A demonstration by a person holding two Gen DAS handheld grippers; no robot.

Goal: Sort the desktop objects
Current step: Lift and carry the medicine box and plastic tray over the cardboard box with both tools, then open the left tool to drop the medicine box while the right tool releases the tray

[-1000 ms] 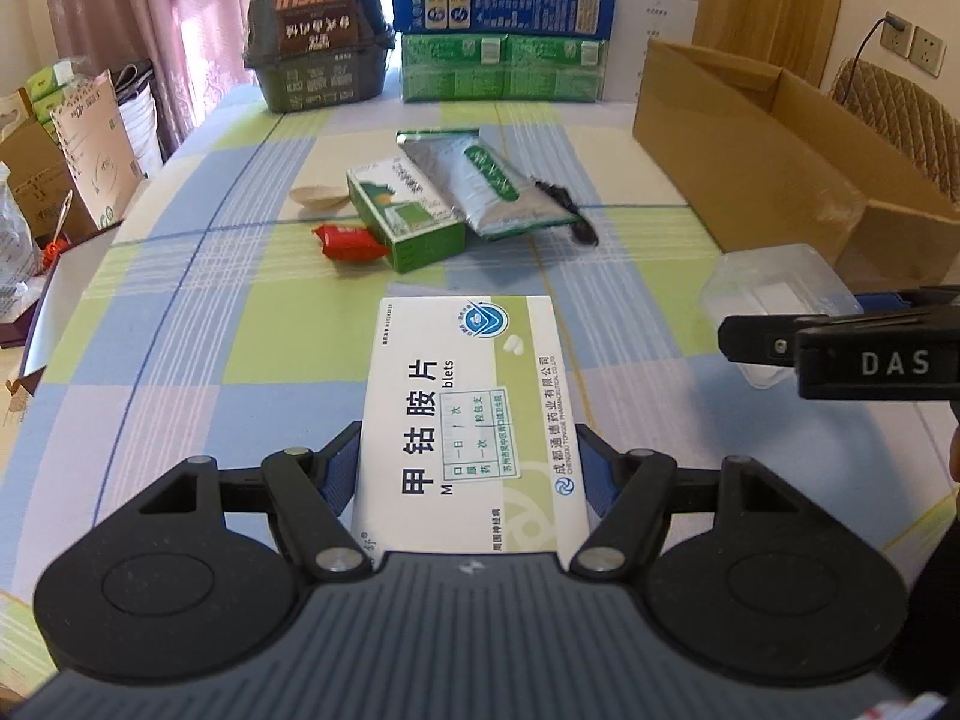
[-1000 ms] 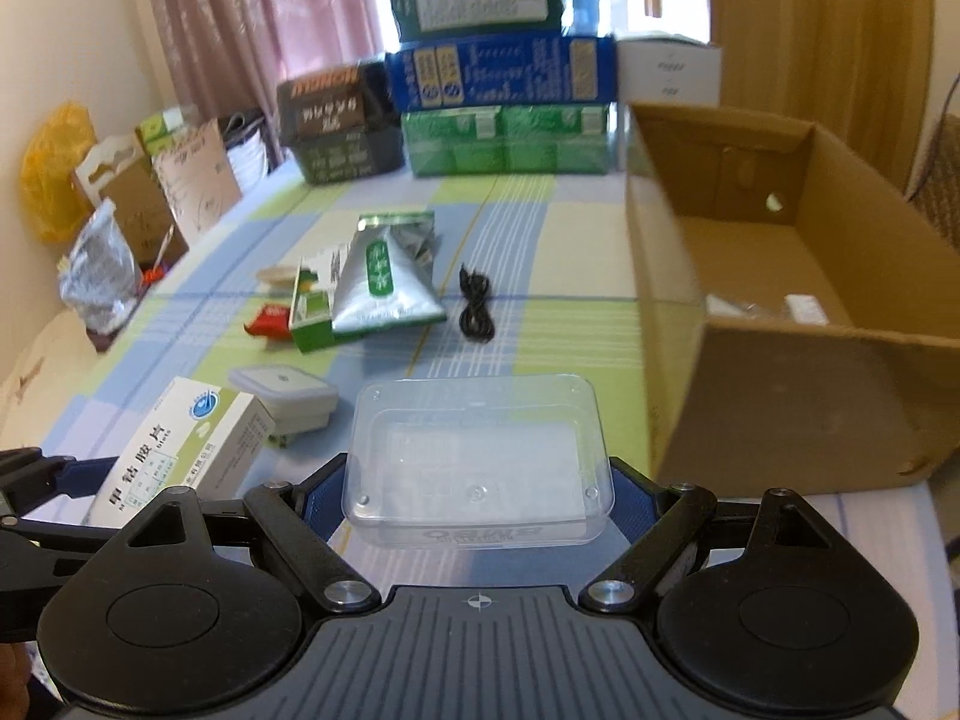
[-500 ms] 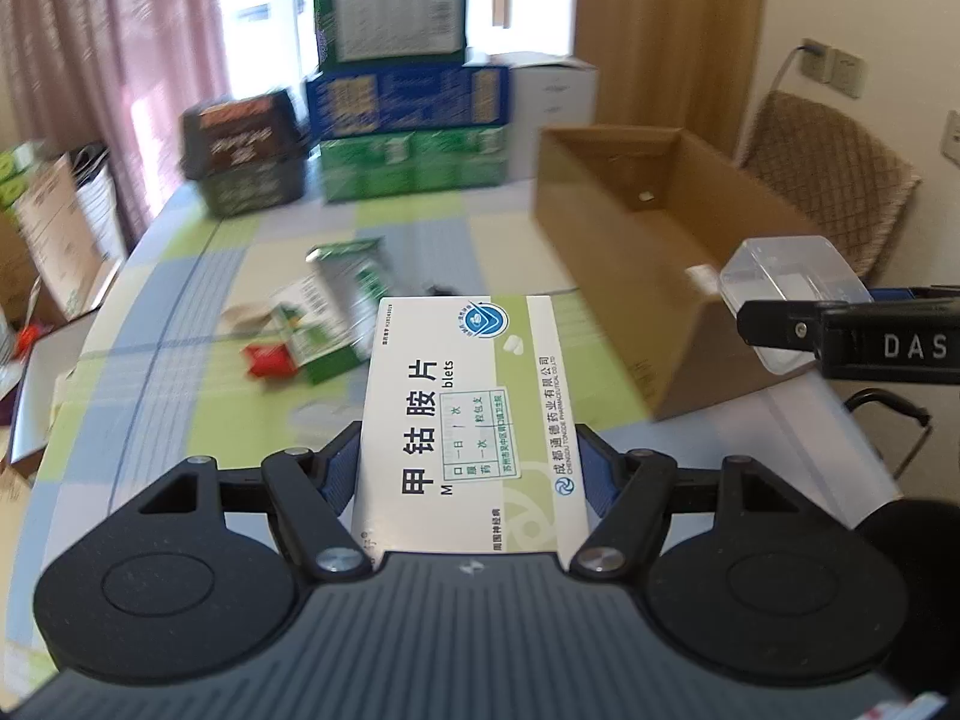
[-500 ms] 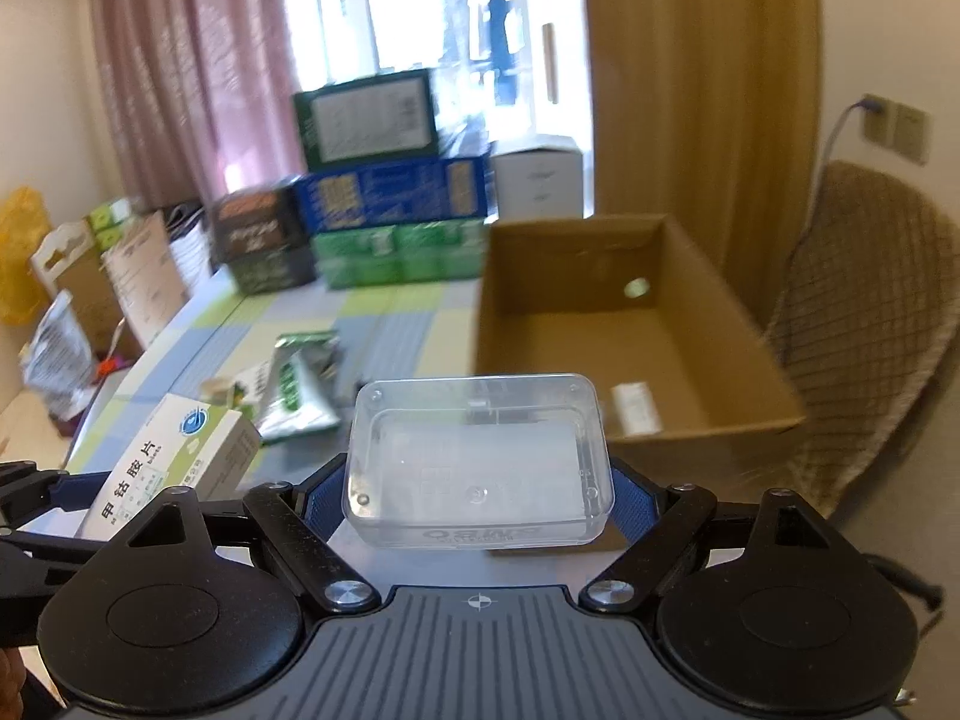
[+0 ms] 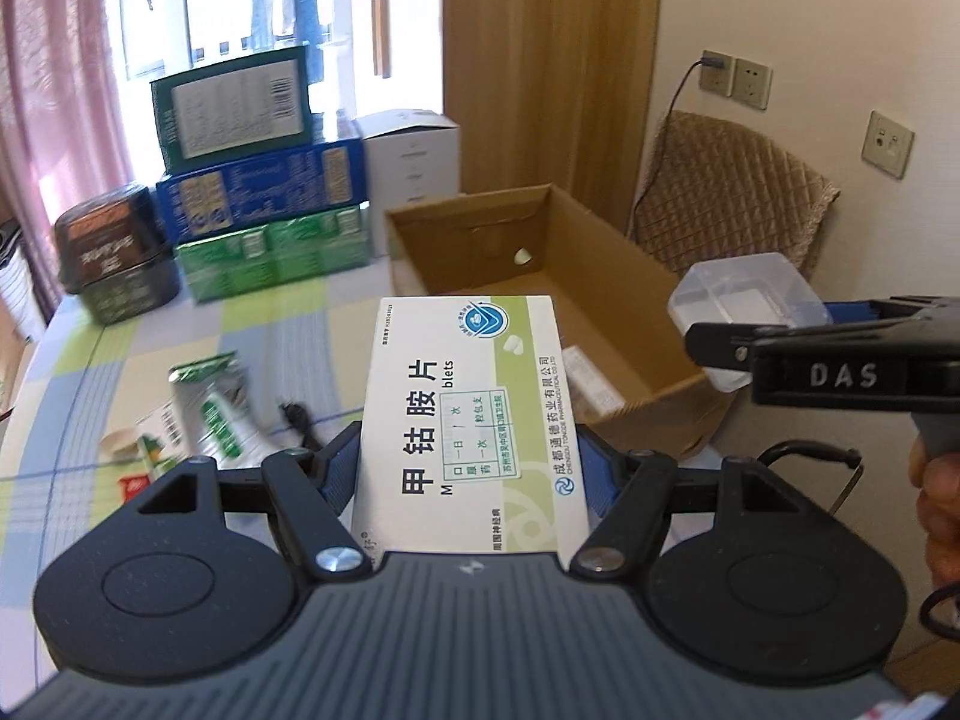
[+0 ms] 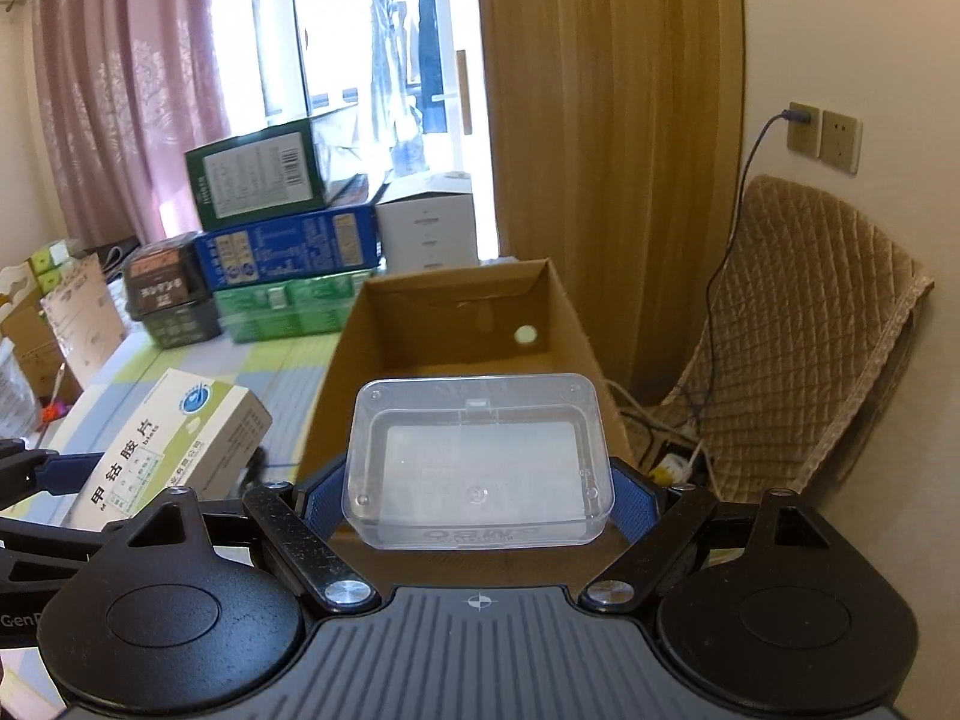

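A white-and-green medicine box (image 5: pixel 468 420) sits clamped between the blue pads of the left gripper (image 5: pixel 471 456), held in the air with its printed face up; in the right wrist view the same box (image 6: pixel 174 444) shows at 9 o'clock. The right gripper (image 6: pixel 478 480) grips a clear plastic box (image 6: pixel 480 462) by its two short sides, and from the left wrist camera that plastic box (image 5: pixel 744 300) hangs at 3 o'clock, off the near right corner of an open cardboard carton (image 5: pixel 600 276). The carton (image 6: pixel 444 324) stands on a table with a checked blue-and-green cloth (image 5: pixel 282 324), filling the 12 o'clock direction beyond both loads. On the cloth at 9 o'clock of the medicine box lie a green-and-silver pouch (image 5: pixel 216 408) and a black cable (image 5: pixel 297 420). Stacked cartons (image 5: pixel 264 180) line the table's far edge at 11 o'clock, and a padded chair (image 6: pixel 798 348) stands at 3 o'clock by the wall.
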